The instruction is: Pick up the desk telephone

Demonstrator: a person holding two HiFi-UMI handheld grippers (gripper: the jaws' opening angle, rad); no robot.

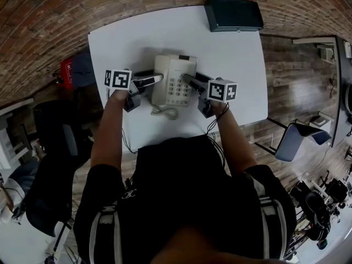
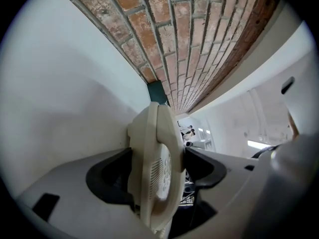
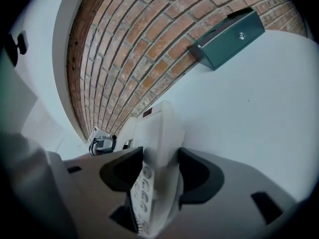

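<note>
The beige desk telephone (image 1: 175, 78), with keypad and handset on its cradle, is at the middle of the white table (image 1: 236, 54). My left gripper (image 1: 157, 79) is shut on its left side, and my right gripper (image 1: 190, 81) is shut on its right side. In the left gripper view the telephone (image 2: 157, 163) stands edge-on, pinched between the dark jaws of the left gripper (image 2: 158, 173). In the right gripper view the telephone's keypad edge (image 3: 154, 148) is clamped in the right gripper (image 3: 159, 176). Whether the telephone rests on the table or hangs just above it, I cannot tell.
The telephone's coiled cord (image 1: 168, 112) lies on the table toward me. A dark green box (image 1: 234, 14) sits at the table's far right corner against the brick wall. A black chair (image 1: 55, 131) stands left of the table, a blue-grey one (image 1: 300, 139) right.
</note>
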